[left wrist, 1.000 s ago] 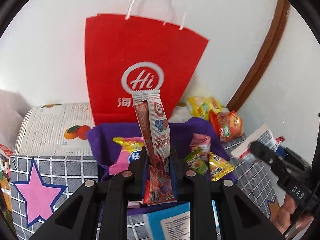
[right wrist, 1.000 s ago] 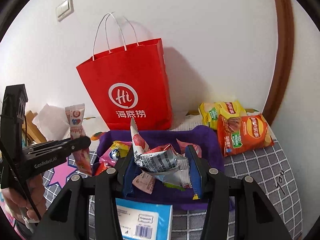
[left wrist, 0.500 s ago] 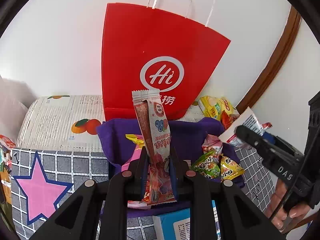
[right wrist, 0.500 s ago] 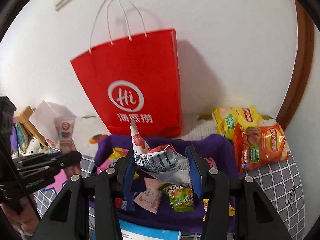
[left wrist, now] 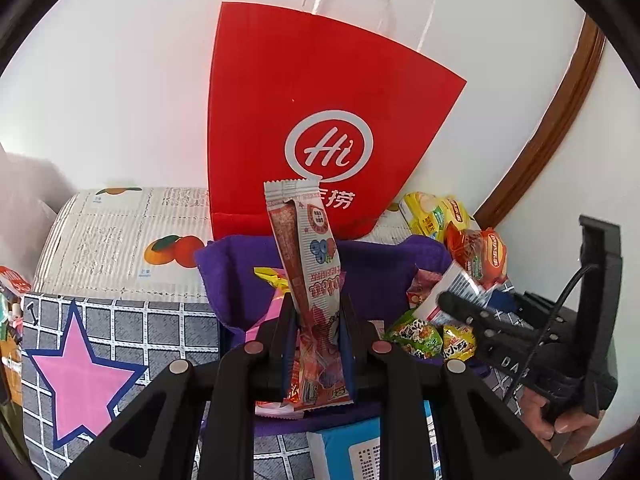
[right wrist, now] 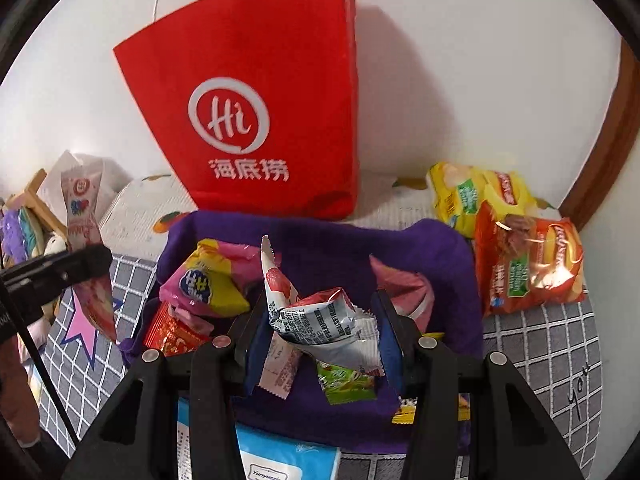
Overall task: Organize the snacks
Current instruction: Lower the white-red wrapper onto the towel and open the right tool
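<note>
Both claws are gripping snacks: left claw a tall stick packet, right claw a crumpled wrapper, above the purple bin; chip bags are lying outside, unsorted.

My tongs are black, both the left tongs and the right tongs, with blue pads. The paper bag is bright red with a white circle logo and white lettering. The basket is deep purple. The cloth under it is grey with a white grid and a pink star edged in navy. One chip bag is orange-red, another chip packet yellow with green. My long wrapper is silver-white and red with blue berries.
</note>
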Demonstrator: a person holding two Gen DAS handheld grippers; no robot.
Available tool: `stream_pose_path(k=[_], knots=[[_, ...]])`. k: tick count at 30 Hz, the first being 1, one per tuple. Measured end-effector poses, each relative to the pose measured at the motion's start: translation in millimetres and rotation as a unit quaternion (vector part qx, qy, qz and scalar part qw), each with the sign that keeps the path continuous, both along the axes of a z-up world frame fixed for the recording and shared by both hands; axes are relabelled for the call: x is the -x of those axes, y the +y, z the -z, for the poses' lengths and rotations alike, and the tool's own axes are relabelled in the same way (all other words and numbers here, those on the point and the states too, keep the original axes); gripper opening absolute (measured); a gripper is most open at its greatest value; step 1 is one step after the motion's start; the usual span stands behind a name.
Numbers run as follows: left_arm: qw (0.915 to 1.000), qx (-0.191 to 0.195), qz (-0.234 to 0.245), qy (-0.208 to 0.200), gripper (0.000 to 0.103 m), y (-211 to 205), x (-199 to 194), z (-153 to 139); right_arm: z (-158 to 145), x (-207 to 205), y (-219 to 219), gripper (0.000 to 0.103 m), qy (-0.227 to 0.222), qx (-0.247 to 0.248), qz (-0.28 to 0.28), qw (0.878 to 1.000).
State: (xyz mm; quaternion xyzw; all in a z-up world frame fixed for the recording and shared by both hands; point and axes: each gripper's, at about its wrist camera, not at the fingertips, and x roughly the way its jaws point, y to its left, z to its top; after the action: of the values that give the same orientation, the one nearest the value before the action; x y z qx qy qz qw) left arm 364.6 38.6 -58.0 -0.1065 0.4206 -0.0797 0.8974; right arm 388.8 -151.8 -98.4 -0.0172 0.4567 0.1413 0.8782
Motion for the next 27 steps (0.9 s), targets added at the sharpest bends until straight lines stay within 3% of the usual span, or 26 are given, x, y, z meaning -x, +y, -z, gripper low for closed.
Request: stream_pose_path(k=[13, 27], knots=[[1.0, 0.002, 0.002, -0.002, 0.018, 0.9, 2.4, -2.3, 31.1, -6.4, 26.0, 0.048, 0.066, -0.011, -0.045, 0.997], [1.0, 0.001, 0.007, 0.0, 0.018, -1.3, 1.8, -1.1, 46.1, -5.9, 43.2, 0.048, 0.09, 0.004, -0.063, 0.994]])
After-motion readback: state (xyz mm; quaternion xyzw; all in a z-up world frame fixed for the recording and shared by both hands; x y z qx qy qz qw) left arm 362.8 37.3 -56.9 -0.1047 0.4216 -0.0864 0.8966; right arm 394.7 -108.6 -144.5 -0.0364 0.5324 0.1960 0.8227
